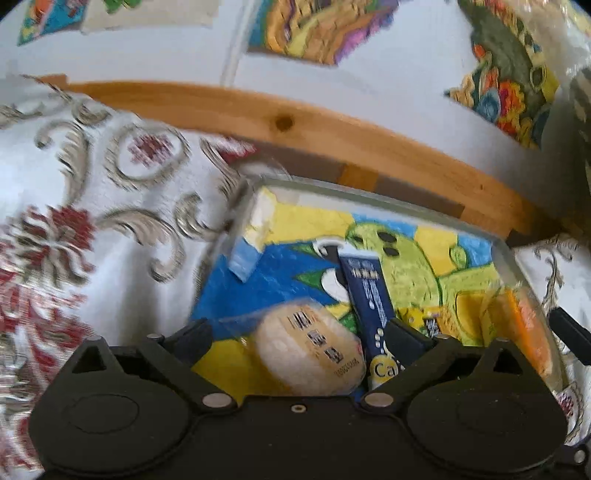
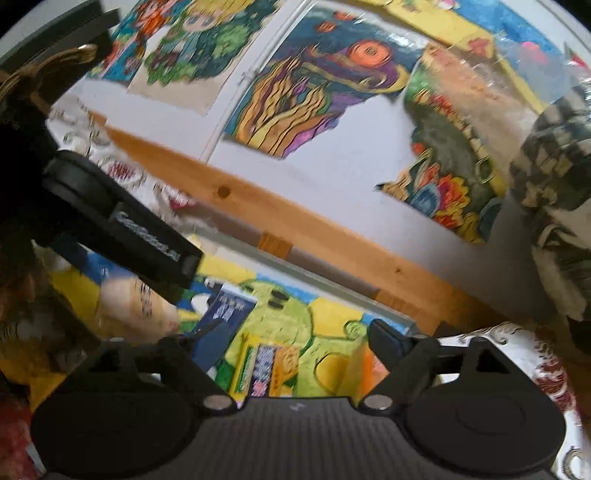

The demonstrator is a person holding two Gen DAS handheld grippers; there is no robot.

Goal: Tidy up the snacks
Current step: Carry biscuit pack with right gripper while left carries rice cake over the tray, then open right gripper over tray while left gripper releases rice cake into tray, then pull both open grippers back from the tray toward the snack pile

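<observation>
A clear plastic bin (image 1: 369, 195) stands on the patterned cloth, with a bright parrot drawing under its floor. Inside lie a round pale pastry in clear wrap (image 1: 310, 354), a dark blue packet (image 1: 369, 302), an orange packet (image 1: 528, 332) against the right wall and a small blue-white packet (image 1: 245, 258) at the left wall. My left gripper (image 1: 301, 332) is open over the bin; the pastry and blue packet lie between its fingers. My right gripper (image 2: 295, 336) is open above the bin (image 2: 295, 266), over a green-yellow packet (image 2: 245, 369), a purple-white packet (image 2: 264, 369) and the orange packet (image 2: 364, 365).
A wooden rail (image 1: 295, 125) runs behind the bin below a white wall with colourful drawings (image 1: 317, 33). White cloth with red and grey ornaments (image 1: 74, 221) covers the surface. A camouflage sleeve (image 2: 546, 147) is at the right. The left gripper's body (image 2: 147, 243) crosses the right wrist view.
</observation>
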